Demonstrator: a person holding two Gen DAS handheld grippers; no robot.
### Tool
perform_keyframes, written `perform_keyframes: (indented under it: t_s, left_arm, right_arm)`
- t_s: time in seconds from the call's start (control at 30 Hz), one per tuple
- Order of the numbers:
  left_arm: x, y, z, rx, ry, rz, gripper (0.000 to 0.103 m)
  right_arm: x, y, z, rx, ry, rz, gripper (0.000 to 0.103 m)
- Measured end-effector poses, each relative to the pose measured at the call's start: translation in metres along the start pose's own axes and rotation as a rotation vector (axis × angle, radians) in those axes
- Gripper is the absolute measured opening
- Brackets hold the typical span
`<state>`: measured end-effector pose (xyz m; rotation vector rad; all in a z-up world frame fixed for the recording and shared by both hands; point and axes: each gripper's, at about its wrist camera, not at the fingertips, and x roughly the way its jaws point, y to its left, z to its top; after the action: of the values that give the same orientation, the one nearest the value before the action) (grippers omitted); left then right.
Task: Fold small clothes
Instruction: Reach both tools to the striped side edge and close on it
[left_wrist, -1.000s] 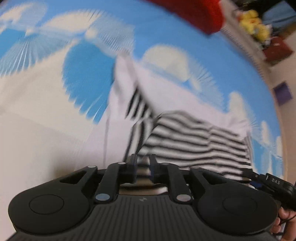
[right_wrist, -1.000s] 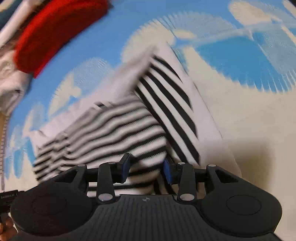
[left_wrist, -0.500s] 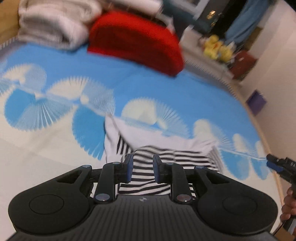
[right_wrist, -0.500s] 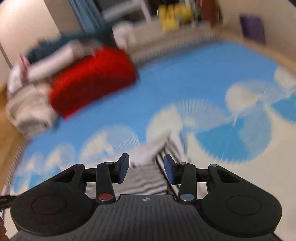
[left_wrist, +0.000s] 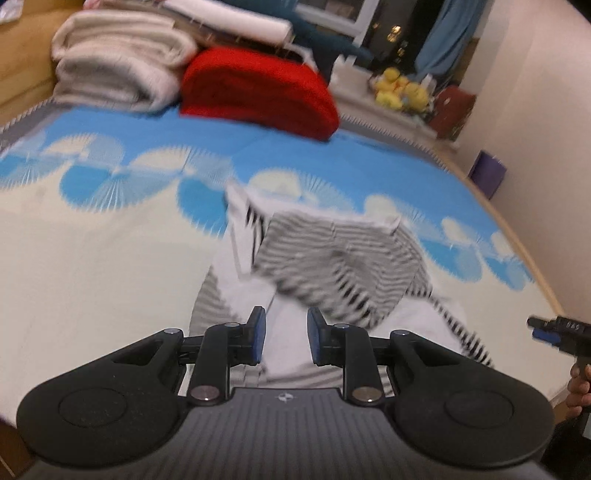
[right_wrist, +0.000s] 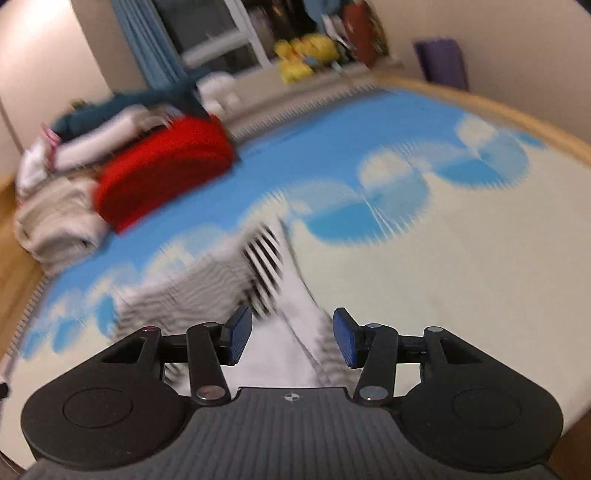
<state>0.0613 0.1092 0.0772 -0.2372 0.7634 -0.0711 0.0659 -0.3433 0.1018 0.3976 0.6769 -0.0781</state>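
A small black-and-white striped garment (left_wrist: 332, 266) lies partly folded on the blue-and-cream patterned mat (left_wrist: 92, 258), its white inner side showing near me. It also shows, blurred, in the right wrist view (right_wrist: 229, 280). My left gripper (left_wrist: 283, 334) is open and empty, just above the garment's near white part. My right gripper (right_wrist: 291, 338) is open and empty over the garment's near right side. The right gripper's tip (left_wrist: 554, 328) shows at the far right edge of the left wrist view.
A red folded blanket (left_wrist: 258, 92) and a beige folded blanket (left_wrist: 114, 74) lie at the mat's far edge. Yellow plush toys (left_wrist: 402, 92) and a purple box (left_wrist: 487, 175) stand by the wall. The mat's wooden border (right_wrist: 517, 122) runs along the right.
Both grippers have let go of the striped garment, opened and pulled back and up. The garment's folded flap now lies on the mat and more of the room shows.
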Motion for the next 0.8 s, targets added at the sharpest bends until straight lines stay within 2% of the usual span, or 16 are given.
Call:
perform_keyframes:
  t_s: [0.07,0.17,0.23,0.3,0.33,0.37,0.5,0.6,0.7,0.8]
  left_arm:
    - [0.01,0.01,-0.022,-0.02,0.021,0.015,0.027]
    - [0.038,0.033,-0.054,-0.063,0.077,0.034,0.035]
    - [0.058,0.045,-0.058,-0.137,0.171,0.071,0.039]
    - [0.07,0.058,-0.058,-0.232,0.212,-0.005,0.061]
    - [0.075,0.063,-0.059,-0.274,0.23,-0.023,0.076]
    - [0.081,0.068,-0.061,-0.312,0.25,-0.03,0.078]
    - [0.095,0.076,-0.069,-0.38,0.321,0.01,0.078]
    - [0.102,0.076,-0.075,-0.399,0.36,0.009,0.078]
    - [0.107,0.077,-0.082,-0.395,0.393,0.062,0.076]
    - [0.109,0.078,-0.087,-0.403,0.392,0.081,0.072]
  right_arm:
    - [0.013,-0.01,-0.014,0.074,0.11,-0.043,0.051]
    - [0.026,-0.01,-0.028,0.106,0.193,-0.026,0.051]
    - [0.036,-0.006,-0.035,0.088,0.224,-0.055,0.051]
    - [0.046,-0.008,-0.041,0.098,0.271,-0.064,0.051]
    - [0.051,-0.009,-0.046,0.099,0.297,-0.08,0.051]
    - [0.055,-0.01,-0.05,0.095,0.318,-0.104,0.051]
    - [0.065,-0.015,-0.066,0.091,0.373,-0.153,0.052]
    - [0.065,-0.016,-0.07,0.082,0.386,-0.163,0.055]
    - [0.067,-0.017,-0.076,0.081,0.41,-0.163,0.056]
    - [0.069,-0.019,-0.082,0.086,0.437,-0.173,0.056]
